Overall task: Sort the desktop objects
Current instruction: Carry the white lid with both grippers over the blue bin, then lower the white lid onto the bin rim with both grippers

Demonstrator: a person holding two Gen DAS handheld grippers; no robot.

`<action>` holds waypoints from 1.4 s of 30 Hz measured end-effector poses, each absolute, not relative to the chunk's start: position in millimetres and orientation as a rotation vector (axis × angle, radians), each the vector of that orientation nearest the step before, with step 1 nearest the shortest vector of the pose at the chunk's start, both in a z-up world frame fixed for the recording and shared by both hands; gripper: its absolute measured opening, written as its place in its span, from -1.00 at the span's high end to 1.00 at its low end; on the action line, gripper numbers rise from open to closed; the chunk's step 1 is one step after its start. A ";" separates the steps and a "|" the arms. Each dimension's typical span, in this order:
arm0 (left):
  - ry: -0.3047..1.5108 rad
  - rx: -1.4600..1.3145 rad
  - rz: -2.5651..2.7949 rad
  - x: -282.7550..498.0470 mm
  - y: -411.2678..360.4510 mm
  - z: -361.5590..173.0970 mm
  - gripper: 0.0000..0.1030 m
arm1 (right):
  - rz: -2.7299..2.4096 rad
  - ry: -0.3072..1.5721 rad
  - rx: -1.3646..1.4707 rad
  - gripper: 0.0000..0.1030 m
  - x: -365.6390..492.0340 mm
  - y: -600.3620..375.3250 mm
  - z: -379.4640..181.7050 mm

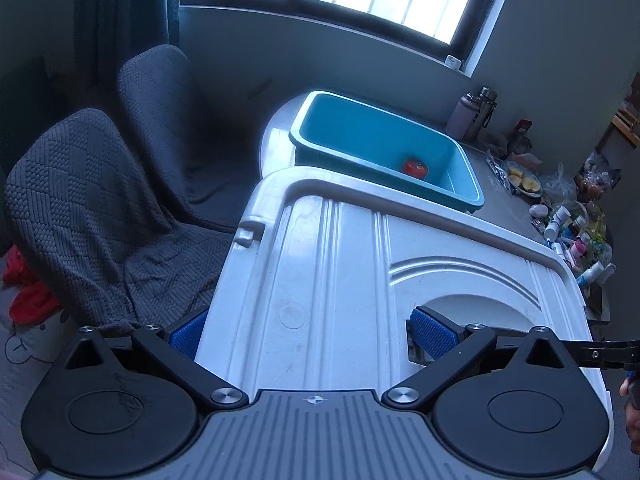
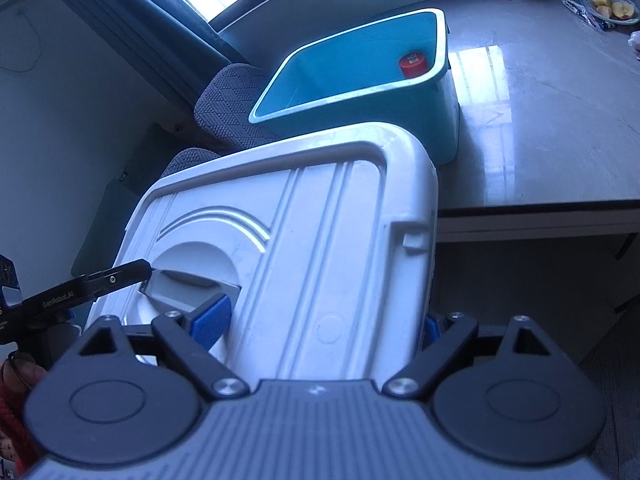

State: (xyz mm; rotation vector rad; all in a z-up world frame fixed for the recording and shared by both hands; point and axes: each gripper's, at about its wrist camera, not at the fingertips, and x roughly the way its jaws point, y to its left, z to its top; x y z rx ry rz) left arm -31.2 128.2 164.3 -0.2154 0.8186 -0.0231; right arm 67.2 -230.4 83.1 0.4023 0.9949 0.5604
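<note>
Both grippers, left (image 1: 308, 334) and right (image 2: 324, 320), clamp lid (image 1: 340, 264); bin (image 1: 460, 160) holds one red item (image 1: 415, 168); clutter (image 1: 576, 236) unsorted.

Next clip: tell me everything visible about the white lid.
The white lid is a large, rounded-corner rectangle of glossy moulded plastic, with raised ribs, arched grooves around a recessed grey handle and a small side tab. It is tilted in front of the open blue bin, off it. The left tongs and right tongs each straddle half its near edge, one blue pad in the handle recess.
</note>
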 end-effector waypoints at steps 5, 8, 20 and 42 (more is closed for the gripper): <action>0.824 -0.209 -0.022 7.5 125.6 166.2 -1.00 | 0.561 1.000 0.414 -0.76 97.5 -230.5 80.1; 0.823 -0.207 -0.022 28.7 122.2 166.4 -1.00 | 0.563 0.998 0.415 -0.76 113.5 -233.1 79.5; 0.812 -0.209 -0.007 89.1 103.2 169.7 -1.00 | 0.580 0.985 0.411 -0.76 158.7 -251.5 86.0; 0.815 -0.201 -0.032 207.6 94.6 174.9 -1.00 | 0.558 0.968 0.426 -0.76 251.6 -257.0 97.8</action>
